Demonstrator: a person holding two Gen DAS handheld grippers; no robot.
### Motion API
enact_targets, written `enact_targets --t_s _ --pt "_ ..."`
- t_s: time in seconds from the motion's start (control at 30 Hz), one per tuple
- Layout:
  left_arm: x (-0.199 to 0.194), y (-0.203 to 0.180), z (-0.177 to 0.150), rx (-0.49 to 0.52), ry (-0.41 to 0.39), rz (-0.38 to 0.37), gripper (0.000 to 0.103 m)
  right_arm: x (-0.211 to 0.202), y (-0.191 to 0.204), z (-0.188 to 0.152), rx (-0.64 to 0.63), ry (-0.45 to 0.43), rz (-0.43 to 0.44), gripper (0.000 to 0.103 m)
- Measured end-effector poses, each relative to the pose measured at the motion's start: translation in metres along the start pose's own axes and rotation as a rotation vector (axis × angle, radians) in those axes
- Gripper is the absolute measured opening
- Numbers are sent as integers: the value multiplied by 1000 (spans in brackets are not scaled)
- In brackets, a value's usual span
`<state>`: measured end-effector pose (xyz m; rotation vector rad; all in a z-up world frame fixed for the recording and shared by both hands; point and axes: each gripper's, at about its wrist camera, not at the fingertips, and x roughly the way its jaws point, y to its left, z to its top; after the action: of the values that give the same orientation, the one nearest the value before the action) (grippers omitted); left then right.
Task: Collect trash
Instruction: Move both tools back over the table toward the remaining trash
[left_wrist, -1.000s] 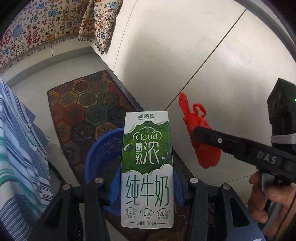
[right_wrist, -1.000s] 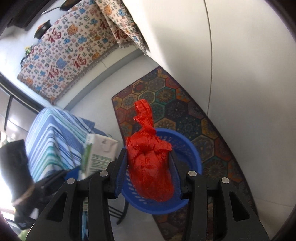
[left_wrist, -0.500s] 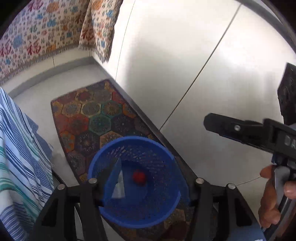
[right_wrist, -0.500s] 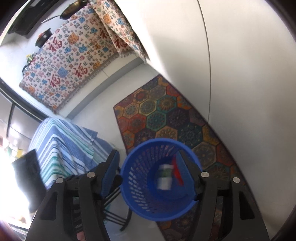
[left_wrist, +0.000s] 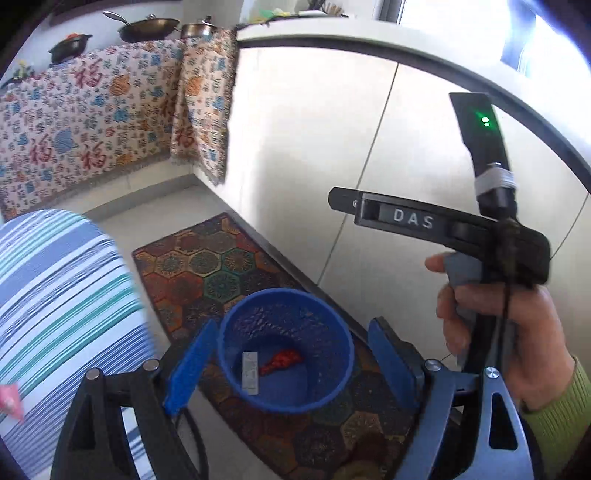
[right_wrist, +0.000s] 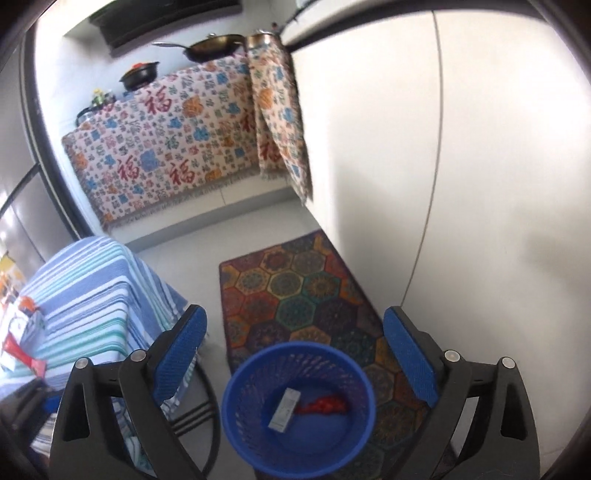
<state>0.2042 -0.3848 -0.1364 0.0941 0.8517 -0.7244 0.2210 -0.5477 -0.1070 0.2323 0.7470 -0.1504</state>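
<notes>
A blue mesh basket (left_wrist: 334, 325) (right_wrist: 236, 406) stands on the floor at the edge of a patterned rug. Inside it lie the milk carton (left_wrist: 250, 373) (right_wrist: 284, 409) and the red plastic bag (left_wrist: 280, 361) (right_wrist: 325, 406). My left gripper (left_wrist: 291, 365) hangs high above the basket, its jaws opening, nothing between them. My right gripper (right_wrist: 295, 350) is also above the basket, jaws opening wide and empty. In the left wrist view the right gripper's black body (left_wrist: 436, 221) shows at the right, held by a hand (left_wrist: 491, 325) in a green sleeve.
The hexagon-patterned rug (left_wrist: 207, 266) (right_wrist: 295, 288) lies along white cabinet doors (left_wrist: 314, 147). A table with a blue striped cloth (left_wrist: 55, 295) (right_wrist: 96, 295) stands at the left, with packets (right_wrist: 18, 332) on it. A patterned cloth (right_wrist: 166, 147) covers the far counter, pans above.
Both grippers opened and let go: the milk carton and the red bag dropped into the blue basket. Both grippers then rose, so the basket looks smaller and more of the room shows.
</notes>
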Motion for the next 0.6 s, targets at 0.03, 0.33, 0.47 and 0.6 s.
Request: enact_targets --t_s 0.03,0.33,0.47,0.6 --pt "-14 5 -8 -7 -8 19 86 -2 8 -2 -16 -3 14 97" --pt "-112 99 -83 -142 27 273 86 -22 166 -46 -307 31 264 97" --pt "-149 151 -114 -194 36 429 86 -32 243 -80 -409 74 373 97" --pt "-177 201 -147 -274 53 539 86 -31 303 -116 -494 143 404 97"
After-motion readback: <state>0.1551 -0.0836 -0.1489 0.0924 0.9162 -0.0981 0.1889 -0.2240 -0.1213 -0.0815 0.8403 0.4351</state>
